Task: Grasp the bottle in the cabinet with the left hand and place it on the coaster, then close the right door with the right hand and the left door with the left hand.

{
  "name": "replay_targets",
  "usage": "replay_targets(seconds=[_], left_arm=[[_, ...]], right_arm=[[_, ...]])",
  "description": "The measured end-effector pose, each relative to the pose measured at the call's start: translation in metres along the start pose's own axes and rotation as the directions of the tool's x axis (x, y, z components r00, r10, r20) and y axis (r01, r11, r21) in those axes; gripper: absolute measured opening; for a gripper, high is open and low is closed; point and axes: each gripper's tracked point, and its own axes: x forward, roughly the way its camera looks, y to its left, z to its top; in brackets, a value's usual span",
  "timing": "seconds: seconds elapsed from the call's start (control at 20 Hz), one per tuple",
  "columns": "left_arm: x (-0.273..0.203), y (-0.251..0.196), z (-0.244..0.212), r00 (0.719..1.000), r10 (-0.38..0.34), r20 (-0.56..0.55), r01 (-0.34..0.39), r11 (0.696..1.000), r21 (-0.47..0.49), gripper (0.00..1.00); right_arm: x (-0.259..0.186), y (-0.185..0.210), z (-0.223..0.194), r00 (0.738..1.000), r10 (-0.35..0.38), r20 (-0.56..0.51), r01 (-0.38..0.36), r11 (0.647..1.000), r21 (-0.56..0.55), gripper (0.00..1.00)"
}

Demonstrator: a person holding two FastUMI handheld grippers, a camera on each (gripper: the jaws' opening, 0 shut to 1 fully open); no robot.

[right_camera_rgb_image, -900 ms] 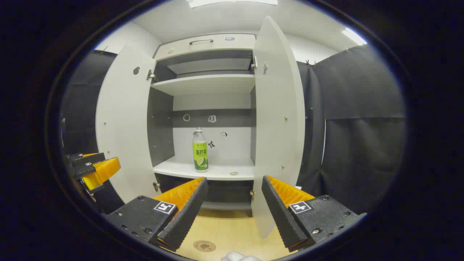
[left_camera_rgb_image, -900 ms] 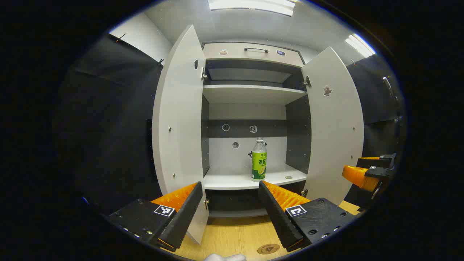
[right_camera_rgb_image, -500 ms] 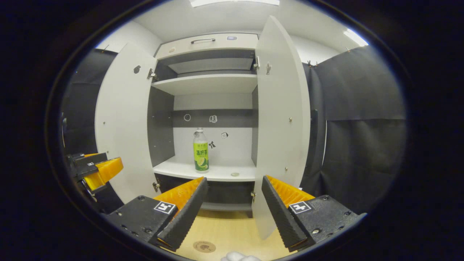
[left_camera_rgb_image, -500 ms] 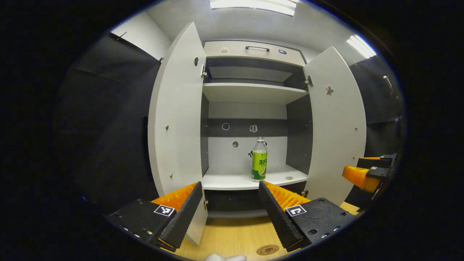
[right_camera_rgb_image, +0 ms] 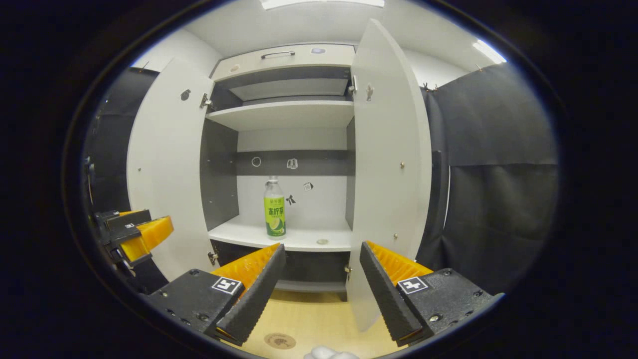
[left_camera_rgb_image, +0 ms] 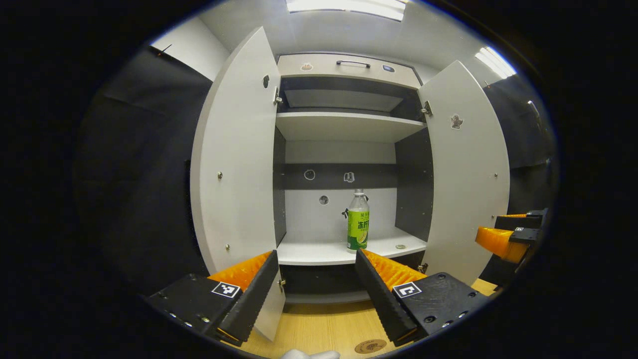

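One bottle [left_camera_rgb_image: 357, 222], one coaster [left_camera_rgb_image: 370, 346], one cabinet [left_camera_rgb_image: 344, 65] with two doors and two shelves. Bottle stands upright on the lower shelf [left_camera_rgb_image: 319, 252], right of centre, near the front edge; nothing touches it. A small round disc [left_camera_rgb_image: 400, 246] lies on the same shelf to its right, apart from it. Coaster lies on the wooden surface [left_camera_rgb_image: 319, 326] in front of the cabinet, near the front edge.

Left door [left_camera_rgb_image: 234, 164] and right door [left_camera_rgb_image: 468, 169] both swung wide open.

Versus 0.9 s ago: both doors look bigger and wider apart in the left gripper view, so the left tongs have moved slightly closer to the cabinet. Bottle, disc and coaster are in the same spots. Right gripper view is almost unchanged.

Left tongs [left_camera_rgb_image: 314, 289] spread wide, empty, level, pointing at the cabinet opening with the bottle just above the right finger. Right tongs [right_camera_rgb_image: 319, 286] spread wide, empty, level, facing the right door's edge. In the left gripper view the right tongs [left_camera_rgb_image: 503, 237] sit far right, beside the right door. In the right gripper view the left tongs [right_camera_rgb_image: 134, 234] sit far left, in front of the left door.
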Motion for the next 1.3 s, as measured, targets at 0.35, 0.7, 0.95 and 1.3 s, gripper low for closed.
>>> replay_targets(seconds=[0.35,0.7,0.95,1.3], left_arm=[[0.084,-0.023,-0.002,0.999,-0.044,0.023,0.044,0.998,-0.033,0.95],[0.206,-0.054,-0.025,0.997,-0.071,0.025,0.072,0.996,-0.053,0.95],[0.270,-0.087,-0.034,0.995,-0.097,-0.010,0.096,0.993,-0.064,0.95],[0.314,-0.106,-0.043,0.996,-0.079,-0.035,0.078,0.996,-0.048,0.95]], right_arm=[[0.006,0.004,0.013,1.000,0.009,0.000,-0.009,1.000,-0.030,0.99],[0.008,0.001,0.024,1.000,-0.027,0.014,0.028,0.996,-0.083,0.99],[0.008,-0.003,0.018,0.998,-0.050,-0.026,0.048,0.995,-0.082,0.99],[0.005,-0.009,0.014,0.997,-0.065,-0.040,0.061,0.993,-0.098,0.99]])
